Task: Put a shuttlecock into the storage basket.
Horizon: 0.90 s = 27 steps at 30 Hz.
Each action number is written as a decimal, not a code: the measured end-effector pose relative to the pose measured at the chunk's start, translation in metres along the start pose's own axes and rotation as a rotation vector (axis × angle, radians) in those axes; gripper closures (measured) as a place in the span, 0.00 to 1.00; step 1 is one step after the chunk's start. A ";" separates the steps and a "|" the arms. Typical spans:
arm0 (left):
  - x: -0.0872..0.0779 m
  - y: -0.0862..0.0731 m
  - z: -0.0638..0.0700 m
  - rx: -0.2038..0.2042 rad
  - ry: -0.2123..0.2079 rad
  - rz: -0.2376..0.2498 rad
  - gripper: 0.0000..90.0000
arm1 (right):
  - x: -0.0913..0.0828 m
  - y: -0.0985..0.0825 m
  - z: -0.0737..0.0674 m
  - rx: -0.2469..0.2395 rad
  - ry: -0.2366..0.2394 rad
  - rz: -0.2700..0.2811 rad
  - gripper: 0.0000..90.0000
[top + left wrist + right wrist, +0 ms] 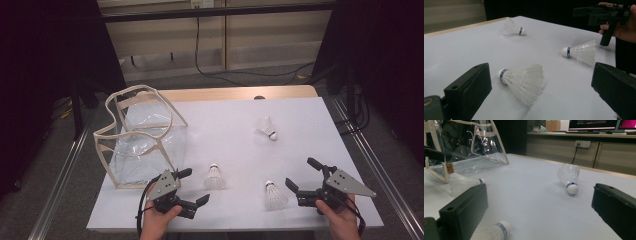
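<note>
Lab: curtained test table (pixel 240 125), monitors (pixel 594 123)

Each hand grips a black gripper with two blocky black jaws. The left gripper (pixel 197 187) and the right gripper (pixel 303 173) each carry a grey three-cornered plate on top, dotted with small screws. A black cable trails from each. The jaw faces show a small round hole. Hands are bare.

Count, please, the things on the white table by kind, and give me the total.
Shuttlecocks: 3, one near the left gripper, one near the right gripper, one farther back.
Clear bag with beige trim: 1.
Total: 4 things.
</note>
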<state>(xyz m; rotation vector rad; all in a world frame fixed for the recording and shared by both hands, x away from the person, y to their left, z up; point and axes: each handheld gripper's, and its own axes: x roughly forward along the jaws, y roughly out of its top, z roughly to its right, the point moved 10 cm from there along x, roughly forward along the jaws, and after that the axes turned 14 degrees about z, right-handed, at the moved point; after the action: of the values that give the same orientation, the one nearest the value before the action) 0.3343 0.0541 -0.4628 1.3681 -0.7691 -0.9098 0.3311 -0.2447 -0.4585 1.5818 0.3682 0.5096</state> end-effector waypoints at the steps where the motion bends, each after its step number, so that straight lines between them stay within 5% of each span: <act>1: 0.001 -0.001 0.001 -0.007 0.000 -0.002 0.03 | 0.000 0.000 0.000 0.001 -0.001 0.000 0.00; 15: 0.013 -0.008 0.003 -0.015 0.026 -0.053 0.03 | 0.000 0.000 0.000 -0.002 0.000 -0.002 0.00; 27: 0.022 -0.018 -0.003 -0.034 0.102 -0.117 0.03 | 0.000 0.000 0.000 -0.002 -0.001 -0.002 0.00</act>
<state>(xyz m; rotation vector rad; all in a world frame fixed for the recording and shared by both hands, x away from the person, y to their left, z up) 0.3454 0.0361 -0.4819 1.4295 -0.5981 -0.9330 0.3312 -0.2452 -0.4587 1.5798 0.3687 0.5078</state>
